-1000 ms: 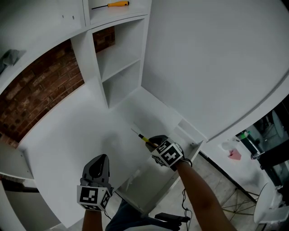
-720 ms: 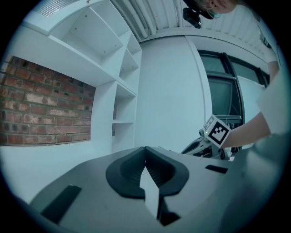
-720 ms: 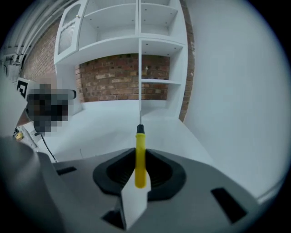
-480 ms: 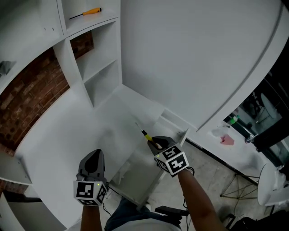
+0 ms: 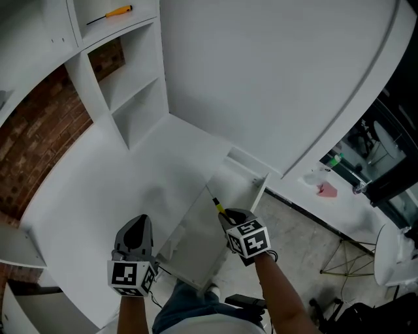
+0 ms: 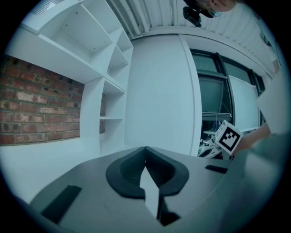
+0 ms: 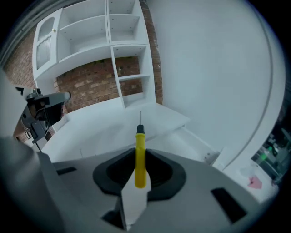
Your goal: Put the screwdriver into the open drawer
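My right gripper [image 5: 226, 216] is shut on a screwdriver [image 5: 217, 205] with a yellow handle, its thin shaft pointing forward and away from me. It hangs over the open white drawer [image 5: 256, 193], which is pulled out from under the desk at my right. In the right gripper view the yellow handle [image 7: 140, 154] sits clamped between the jaws of the right gripper [image 7: 140, 169], with the drawer [image 7: 198, 146] below and ahead. My left gripper [image 5: 139, 228] is held over the desk's near edge. In its own view the left gripper [image 6: 145, 163] is shut with nothing in it.
A white desk [image 5: 111, 182] runs along a brick wall [image 5: 39, 137]. White shelf cubbies [image 5: 130, 85] stand at the back, with a second, orange-handled screwdriver [image 5: 117, 12] on an upper shelf. A large white panel [image 5: 274, 78] rises to the right. Floor and cables lie below the drawer.
My right gripper has carried the screwdriver from above the desk top toward me and over the open drawer, rolling as it went. The left gripper has shifted a little.
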Available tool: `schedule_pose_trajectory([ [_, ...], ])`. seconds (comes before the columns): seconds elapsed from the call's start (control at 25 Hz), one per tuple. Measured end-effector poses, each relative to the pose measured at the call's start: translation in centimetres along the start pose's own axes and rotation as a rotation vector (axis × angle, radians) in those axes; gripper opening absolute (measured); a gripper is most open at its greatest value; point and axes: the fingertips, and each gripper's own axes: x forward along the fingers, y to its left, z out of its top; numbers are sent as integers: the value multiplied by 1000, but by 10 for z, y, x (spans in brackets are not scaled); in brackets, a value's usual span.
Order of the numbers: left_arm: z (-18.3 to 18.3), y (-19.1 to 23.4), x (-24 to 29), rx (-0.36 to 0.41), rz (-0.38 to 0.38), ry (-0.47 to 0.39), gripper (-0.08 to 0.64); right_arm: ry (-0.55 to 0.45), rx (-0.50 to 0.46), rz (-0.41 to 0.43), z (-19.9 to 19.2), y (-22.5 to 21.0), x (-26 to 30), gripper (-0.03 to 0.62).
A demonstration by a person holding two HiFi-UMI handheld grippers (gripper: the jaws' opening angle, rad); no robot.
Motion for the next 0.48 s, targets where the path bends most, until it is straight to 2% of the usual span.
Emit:
schedule_pose_trajectory([
  [0.24, -10, 2, 10, -4, -10, 28, 14, 164, 92, -41, -52, -1, 28, 80],
  [0.48, -18, 1, 25, 3, -31, 55, 14, 335, 129, -63, -84, -1, 62, 80],
])
